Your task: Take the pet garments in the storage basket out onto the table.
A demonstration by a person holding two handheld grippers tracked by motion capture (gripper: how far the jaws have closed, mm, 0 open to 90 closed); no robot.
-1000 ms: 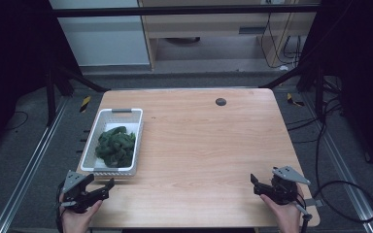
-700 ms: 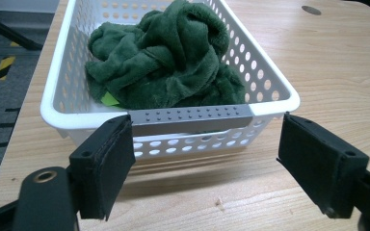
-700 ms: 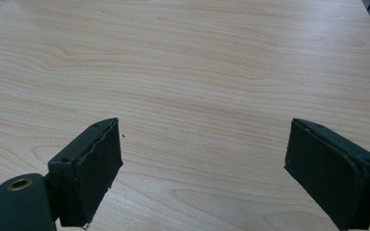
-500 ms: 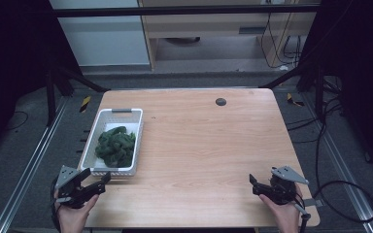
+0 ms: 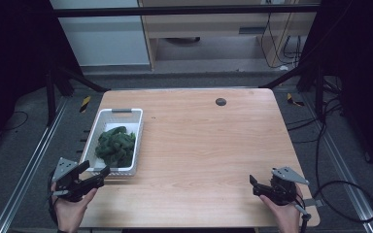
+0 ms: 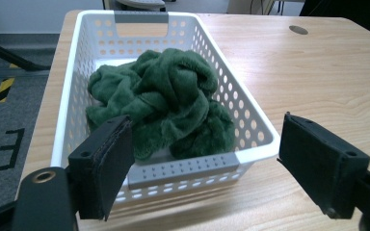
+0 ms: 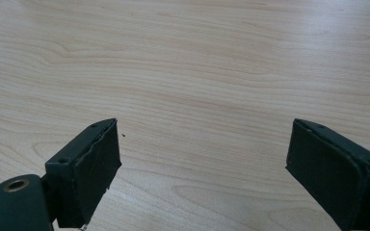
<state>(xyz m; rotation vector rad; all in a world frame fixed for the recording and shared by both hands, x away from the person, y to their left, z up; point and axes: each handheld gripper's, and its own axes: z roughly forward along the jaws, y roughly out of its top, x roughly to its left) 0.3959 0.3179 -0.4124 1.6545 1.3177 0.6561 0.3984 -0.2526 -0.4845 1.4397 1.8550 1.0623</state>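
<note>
A: State the condition of the left tongs.

B: The left tongs were spread wide and held nothing. Compared with one second before, they had drawn back slightly toward the near left corner of the table and then turned, so the jaws pointed at the near end of the white basket. In the left gripper view, the jaws framed the basket's near grey handle, just short of it and not touching.

A: And the right tongs?

B: Also spread wide, empty, hovering over bare table near the near right edge. Position was practically unchanged across the same interval.

A: Location of the work item?

B: The green cloth lay bunched inside the basket, at the left side of the table. It had not moved, and neither had the basket.

A: Assessment?

B: Judged as an approach phase. The left tongs were now aligned with the basket; no contact had been made. The next step likely required moving forward over the near rim to reach the cloth.
</note>
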